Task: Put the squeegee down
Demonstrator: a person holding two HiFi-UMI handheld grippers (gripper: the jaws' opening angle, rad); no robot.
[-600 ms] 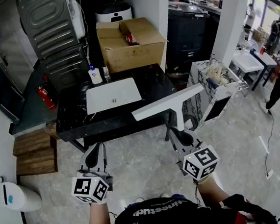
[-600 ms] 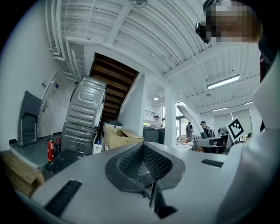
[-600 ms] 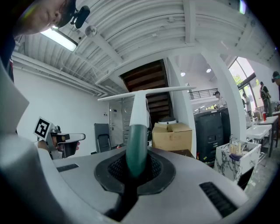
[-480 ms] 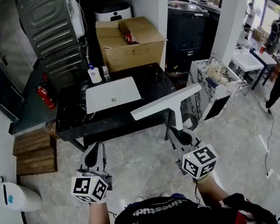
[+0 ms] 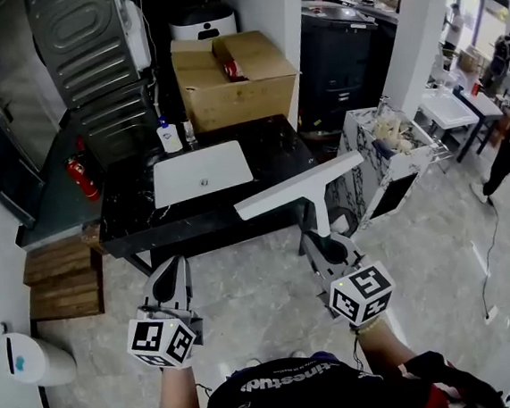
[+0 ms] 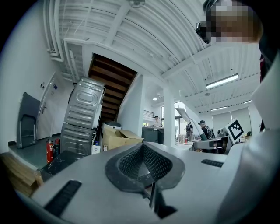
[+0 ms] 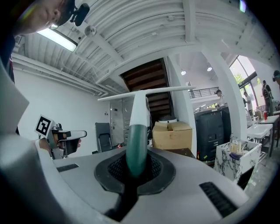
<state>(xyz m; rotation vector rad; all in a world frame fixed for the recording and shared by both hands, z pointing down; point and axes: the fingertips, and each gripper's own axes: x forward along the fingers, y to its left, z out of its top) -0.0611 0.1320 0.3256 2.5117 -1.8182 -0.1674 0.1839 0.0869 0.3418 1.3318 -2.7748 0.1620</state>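
Note:
The squeegee [image 5: 300, 185] has a long white blade and a dark green handle [image 7: 136, 148]. My right gripper [image 5: 328, 247] is shut on that handle and holds the squeegee upright, with the blade level in the air in front of the black counter [image 5: 277, 152]. The white blade [image 7: 144, 93] crosses the top of the right gripper view. My left gripper [image 5: 172, 285] hangs at the left over the floor. Its jaws are shut with nothing between them [image 6: 144, 168]. The two grippers are well apart.
A white sink [image 5: 203, 172] is set in the counter, with a soap bottle [image 5: 169, 137] behind it. Further back stands an open cardboard box [image 5: 234, 79]. A white marbled cart [image 5: 394, 154] is at the right, a wooden pallet [image 5: 60, 278] at the left. People stand far off.

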